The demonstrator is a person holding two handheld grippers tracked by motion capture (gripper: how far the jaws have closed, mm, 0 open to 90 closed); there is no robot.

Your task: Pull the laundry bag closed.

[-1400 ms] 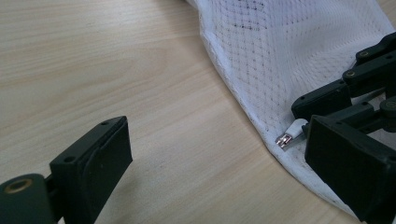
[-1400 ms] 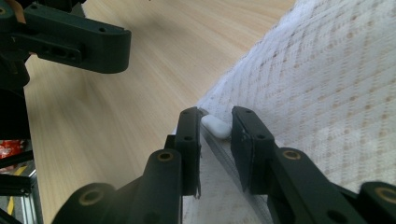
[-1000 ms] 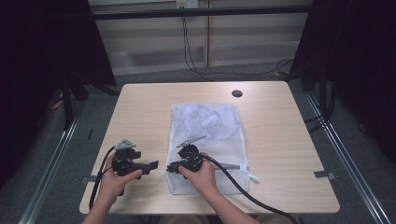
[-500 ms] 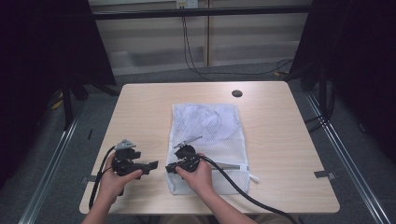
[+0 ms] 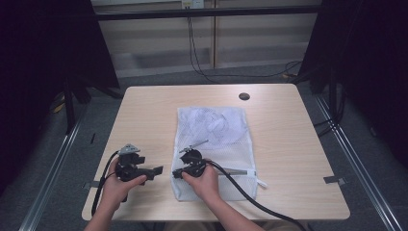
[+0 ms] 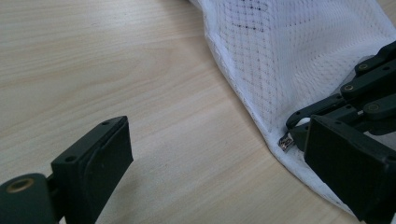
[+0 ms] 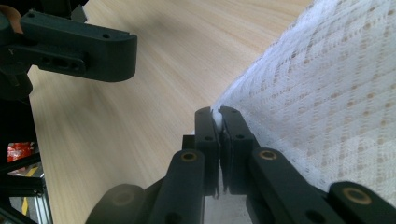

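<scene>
The desk [image 5: 144,120] around the white mesh bag [image 5: 216,130] is bare apart from a dark round hole [image 5: 244,96] near its far edge. The bag lies flat at mid-desk, long axis running near to far. The right hand-held gripper [image 7: 218,122] has just been closing and pinches the bag's near left edge. The left hand-held gripper [image 6: 219,158] stands wide apart, holding nothing, just beside that edge and its small metal zipper pull [image 6: 285,142]

both forearms come in from the bottom of the high view, each hand wrapped round its tongs; the left tongs [image 5: 156,170] lie level, jaws pointing toward the other hand and standing wide apart with nothing between them; the right tongs [image 5: 176,173] point back at them, close by; their jaws have just been closing and now sit pinched together on a white edge of the mesh bag [image 7: 327,93].
</scene>
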